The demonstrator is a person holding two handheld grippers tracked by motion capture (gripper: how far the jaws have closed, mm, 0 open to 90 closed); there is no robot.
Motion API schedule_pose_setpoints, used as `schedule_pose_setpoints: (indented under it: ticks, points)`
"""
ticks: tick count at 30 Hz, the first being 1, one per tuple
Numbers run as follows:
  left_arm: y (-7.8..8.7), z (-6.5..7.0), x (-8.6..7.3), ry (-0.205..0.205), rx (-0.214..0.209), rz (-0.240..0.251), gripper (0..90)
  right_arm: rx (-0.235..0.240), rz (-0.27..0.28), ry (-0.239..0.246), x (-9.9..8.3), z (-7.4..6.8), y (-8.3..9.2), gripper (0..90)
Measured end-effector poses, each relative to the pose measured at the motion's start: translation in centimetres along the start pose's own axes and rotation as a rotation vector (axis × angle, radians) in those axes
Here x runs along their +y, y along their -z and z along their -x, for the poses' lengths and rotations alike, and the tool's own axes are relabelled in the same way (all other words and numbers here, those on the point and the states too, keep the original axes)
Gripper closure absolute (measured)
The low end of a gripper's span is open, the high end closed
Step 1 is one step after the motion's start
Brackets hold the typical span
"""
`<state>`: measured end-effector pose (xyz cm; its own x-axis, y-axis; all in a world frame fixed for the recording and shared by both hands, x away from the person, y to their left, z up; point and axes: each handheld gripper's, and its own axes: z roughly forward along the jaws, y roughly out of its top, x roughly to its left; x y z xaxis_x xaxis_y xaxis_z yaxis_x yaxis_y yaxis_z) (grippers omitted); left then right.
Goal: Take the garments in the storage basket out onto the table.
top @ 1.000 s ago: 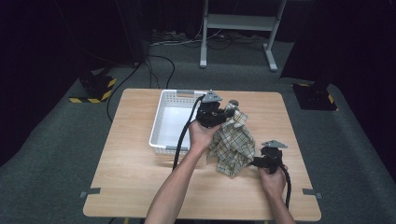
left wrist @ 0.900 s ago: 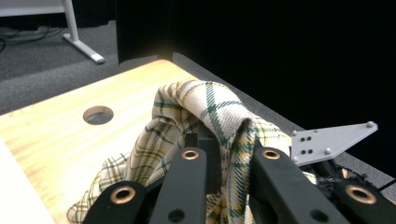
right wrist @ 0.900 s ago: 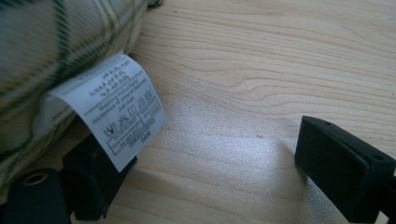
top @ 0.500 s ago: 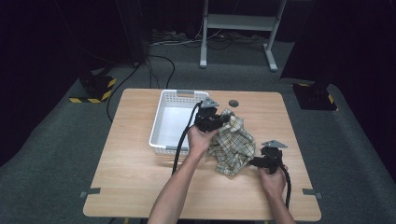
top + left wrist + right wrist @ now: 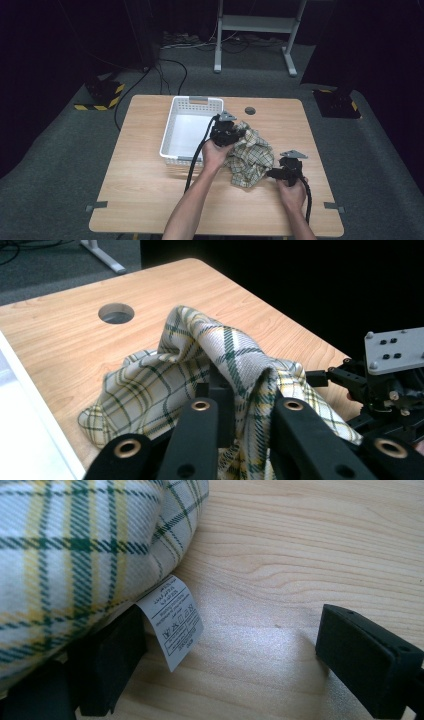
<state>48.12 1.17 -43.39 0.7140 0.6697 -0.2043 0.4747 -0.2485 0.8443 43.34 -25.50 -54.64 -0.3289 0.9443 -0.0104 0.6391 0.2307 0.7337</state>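
The high view looked forward and down from above the person's side, taking in the whole worktop (image 5: 150,200) and the floor beyond; the left gripper view sat close behind its own jaws, facing across the plaid cloth (image 5: 165,385) towards the far corner. The right gripper view lay nearly at the wood, tight against that same cloth (image 5: 75,545); all three shared it.

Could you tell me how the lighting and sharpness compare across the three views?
High view: table evenly lit, surroundings almost black, image soft. Left gripper view: cloth fairly sharp, the near fingers slightly blurred, background black. Right gripper view: bright, a glare patch on the wood beside the care label, whose print is too small to read.
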Motion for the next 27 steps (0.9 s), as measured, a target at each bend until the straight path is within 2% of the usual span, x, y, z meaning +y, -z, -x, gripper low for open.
schedule_pose_setpoints:
  ticks: [3,6,12,15,17,22,27]
  points:
    - [0.0,0.0,-0.1,-0.004,0.001,-0.002,78.8,0.0,0.0,0.0,0.0,0.0,0.0,11.7]
    - [0.0,-0.1,-0.2,0.005,0.003,-0.005,70.8,0.0,0.0,0.0,0.0,0.0,0.0,11.7]
    - [0.1,0.1,-0.3,0.01,0.008,-0.009,44.6,0.0,0.0,0.0,0.0,0.0,0.0,11.7]
    - [0.2,0.0,-0.3,0.025,-0.003,-0.005,34.7,0.0,0.0,0.0,0.0,0.0,0.0,11.7]
    - [0.4,0.2,-0.2,0.026,0.004,0.002,27.6,0.0,0.0,0.0,0.0,0.0,0.0,11.7]
    - [1.0,0.2,-0.1,0.026,-0.008,0.018,20.7,0.0,0.0,0.0,0.0,0.0,0.0,11.7]
    - [1.4,0.1,0.0,0.025,0.003,0.018,15.7,0.0,0.0,0.0,0.0,0.0,0.0,11.7]
